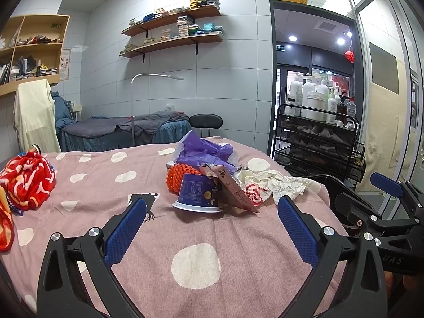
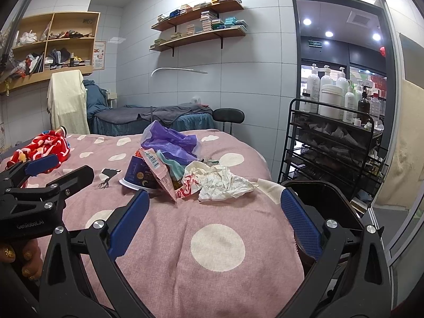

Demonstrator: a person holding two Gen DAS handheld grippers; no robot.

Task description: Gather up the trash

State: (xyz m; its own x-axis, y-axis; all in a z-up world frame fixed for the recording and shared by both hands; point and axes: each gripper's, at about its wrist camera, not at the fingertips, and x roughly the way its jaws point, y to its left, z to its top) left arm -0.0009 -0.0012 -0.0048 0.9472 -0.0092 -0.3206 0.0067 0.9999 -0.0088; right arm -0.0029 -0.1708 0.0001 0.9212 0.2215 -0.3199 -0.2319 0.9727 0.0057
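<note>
Left wrist view: the left gripper (image 1: 212,217) hovers over a pink cloth with white dots (image 1: 196,265), its ribbed blue pads spread wide with nothing between them. Just beyond the jaws and centred on them sits the trash heap: a glossy blue paper cup (image 1: 198,193) turned upside down, white rim flat on the cloth, with an orange foam net (image 1: 179,177) behind it. A flat pink wrapper (image 1: 233,190) leans on the cup's right side, its long axis slanting toward the right jaw. Crumpled white paper (image 1: 275,185) spreads past the right jaw; a crinkled purple plastic bag (image 1: 206,153) rises at the back. In the right wrist view the right gripper (image 2: 213,212) is equally wide and empty, the heap ahead of its left jaw and a black bin (image 2: 328,201) behind its right jaw.
</note>
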